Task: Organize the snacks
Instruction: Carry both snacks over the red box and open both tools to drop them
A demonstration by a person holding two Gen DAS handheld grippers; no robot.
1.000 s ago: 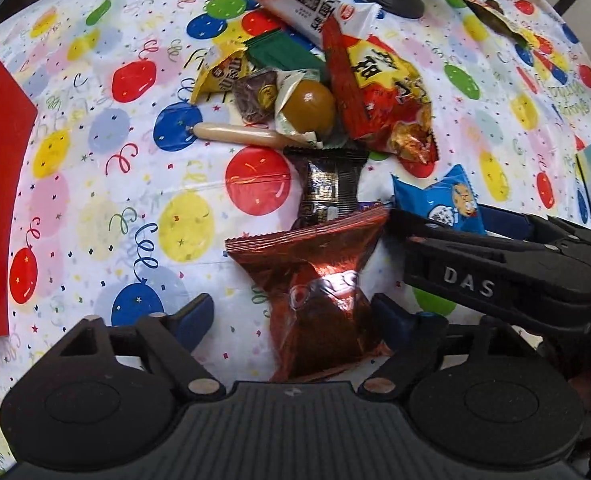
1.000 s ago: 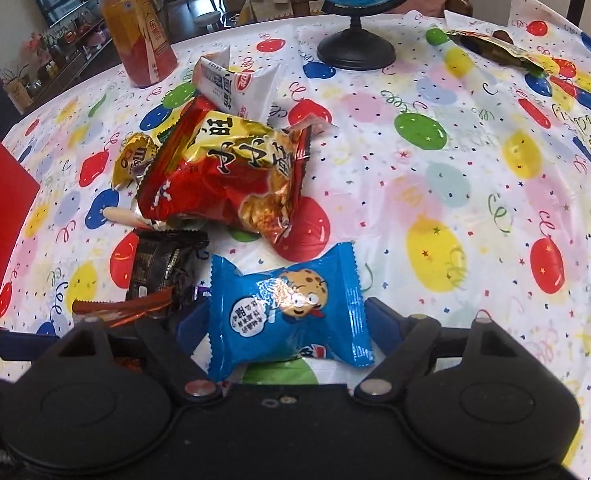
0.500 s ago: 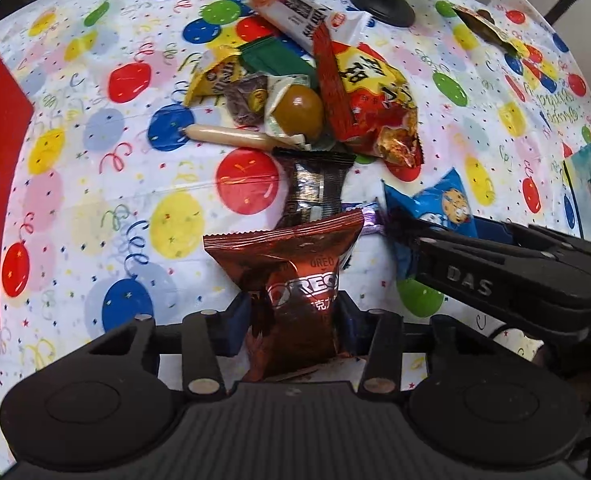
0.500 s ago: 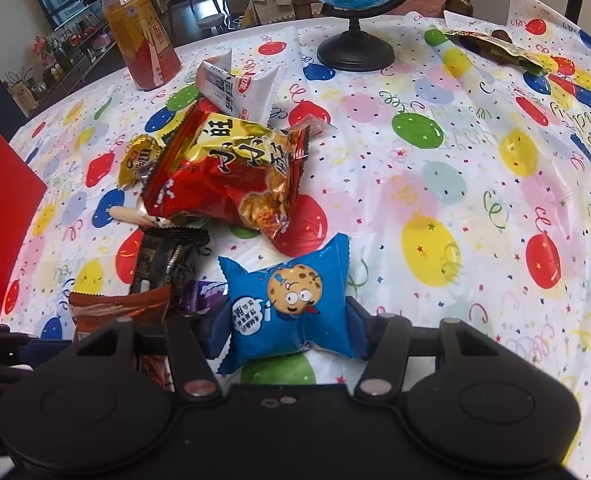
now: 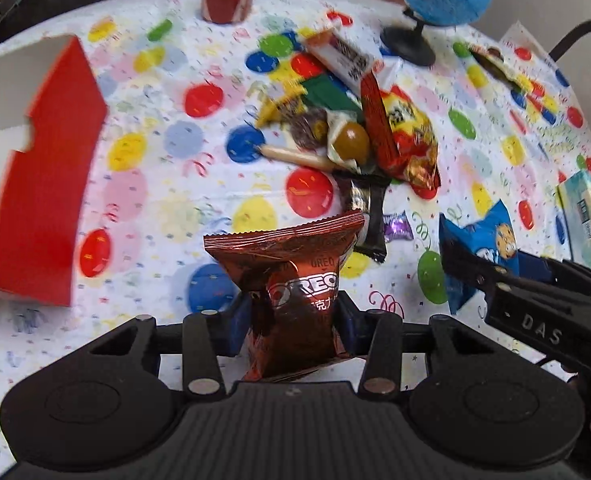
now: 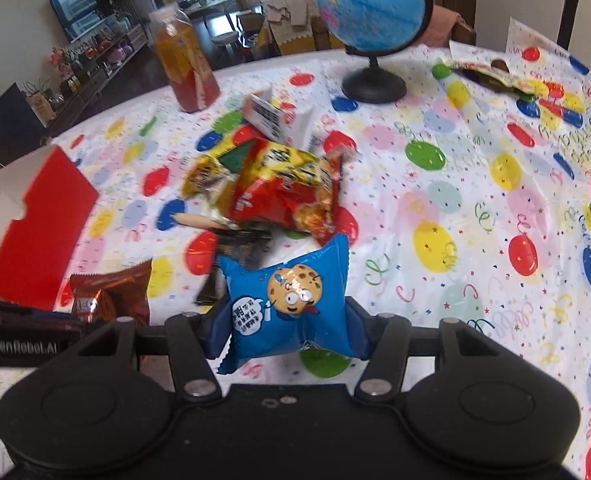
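My left gripper (image 5: 291,320) is shut on a brown Oreo packet (image 5: 291,280), held upright above the balloon-print tablecloth. My right gripper (image 6: 285,328) is shut on a blue cookie packet (image 6: 287,300), also lifted off the table. Each gripper shows in the other's view: the right one with its blue packet (image 5: 491,240) at the right, the left one with the Oreo packet (image 6: 107,292) at the lower left. A pile of snacks lies beyond, with a red-yellow bag (image 5: 403,132), a white wrapper (image 5: 343,60), a black packet (image 5: 365,208) and a wrapped brown ball (image 5: 351,140).
An open red box (image 5: 43,184) stands at the left. A drink bottle (image 6: 185,68) and a blue globe (image 6: 371,4) on a black stand are at the far side. A light blue box (image 5: 587,212) sits at the right edge. A small purple candy (image 5: 397,226) lies near the black packet.
Both grippers closed on their packets, the left on the Oreo packet and the right on the blue cookie packet, then lifted them off the table. The red box has come further into view.
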